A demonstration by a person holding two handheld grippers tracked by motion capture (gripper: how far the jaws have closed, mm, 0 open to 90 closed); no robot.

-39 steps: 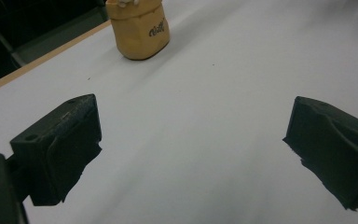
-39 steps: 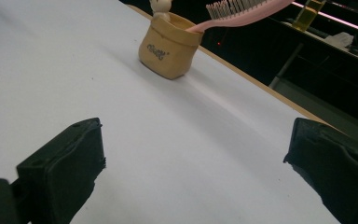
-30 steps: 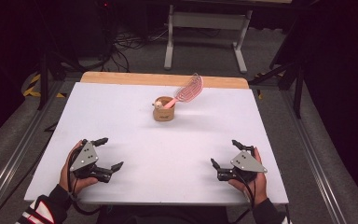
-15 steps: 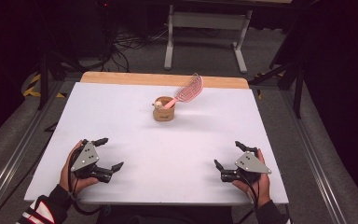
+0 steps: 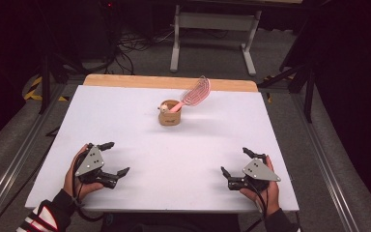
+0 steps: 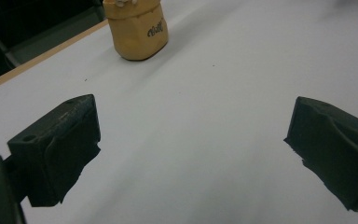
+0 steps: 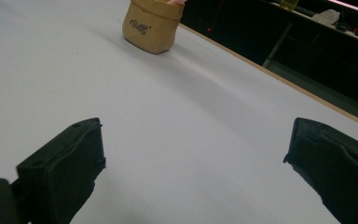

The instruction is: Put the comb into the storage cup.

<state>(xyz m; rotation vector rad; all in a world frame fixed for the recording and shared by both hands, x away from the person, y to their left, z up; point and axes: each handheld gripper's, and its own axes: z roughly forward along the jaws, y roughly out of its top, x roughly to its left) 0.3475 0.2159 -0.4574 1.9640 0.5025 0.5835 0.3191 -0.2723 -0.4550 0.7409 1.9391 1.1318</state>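
Tan cup stands upright near the far middle of the white table, well ahead of both grippers and roughly between their lines of reach, with a pink wire-headed utensil leaning out of it toward the far right. From the left gripper the cup sits ahead and to the right; from the right gripper it sits ahead and to the left. In the left gripper view the cup shows beyond the spread jaws, and in the right gripper view it shows likewise, printed lettering on its side.

Both grippers rest low at the near edge with jaws wide apart and nothing between them. Neither touches the cup or the utensil, so I judge the work as not yet begun: the reach, the grasp and whatever handling follows all remain.

Behind the cup, past the white sheet, a strip of bare wooden edge runs along the table's far side. Beyond that lies a dim room with grey flooring, a pale metal stand and loose cables.
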